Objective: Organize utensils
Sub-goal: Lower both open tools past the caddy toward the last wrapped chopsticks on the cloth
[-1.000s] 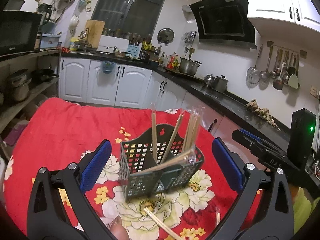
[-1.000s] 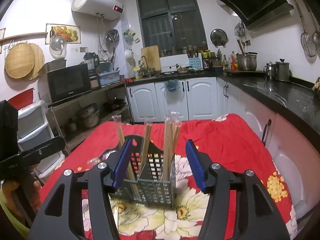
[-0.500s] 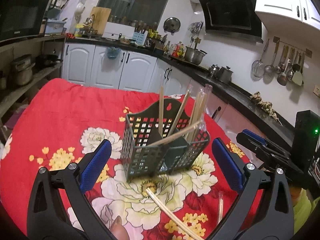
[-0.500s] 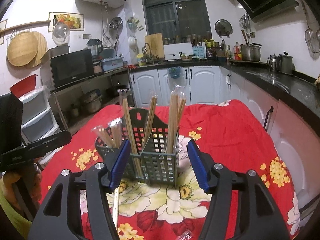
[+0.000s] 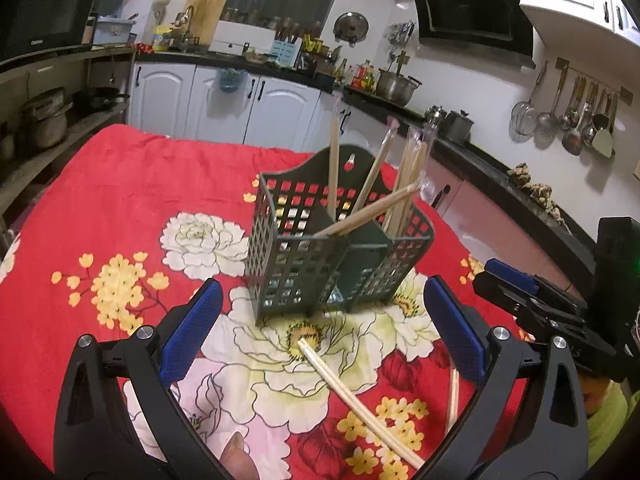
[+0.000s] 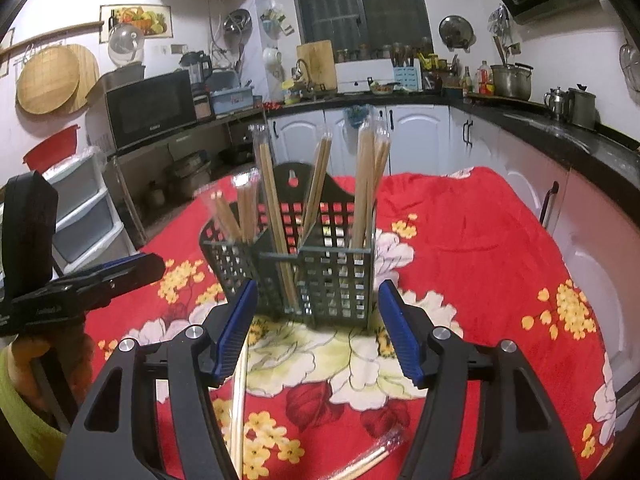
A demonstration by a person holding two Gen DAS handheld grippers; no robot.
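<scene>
A dark green slotted utensil basket (image 5: 336, 256) stands on the red floral tablecloth (image 5: 120, 200) and holds several wrapped pairs of wooden chopsticks (image 5: 370, 214). It also shows in the right wrist view (image 6: 316, 276). A loose pair of chopsticks (image 5: 352, 396) lies on the cloth between my left gripper's fingers. My left gripper (image 5: 320, 334) is open and empty, just in front of the basket. My right gripper (image 6: 316, 328) is open and empty, close to the basket's front. Loose chopsticks lie by its left finger (image 6: 238, 404) and near its right finger (image 6: 370, 460).
The right gripper shows at the right of the left wrist view (image 5: 532, 300); the left gripper shows at the left of the right wrist view (image 6: 80, 284). Another wrapped chopstick pair (image 5: 453, 396) lies by my left gripper's right finger. Kitchen counters (image 6: 560, 132) and cabinets surround the table.
Both grippers have pulled back and tilted down, so the basket sits higher and farther ahead and more cloth with the loose chopsticks shows. Both stay open.
</scene>
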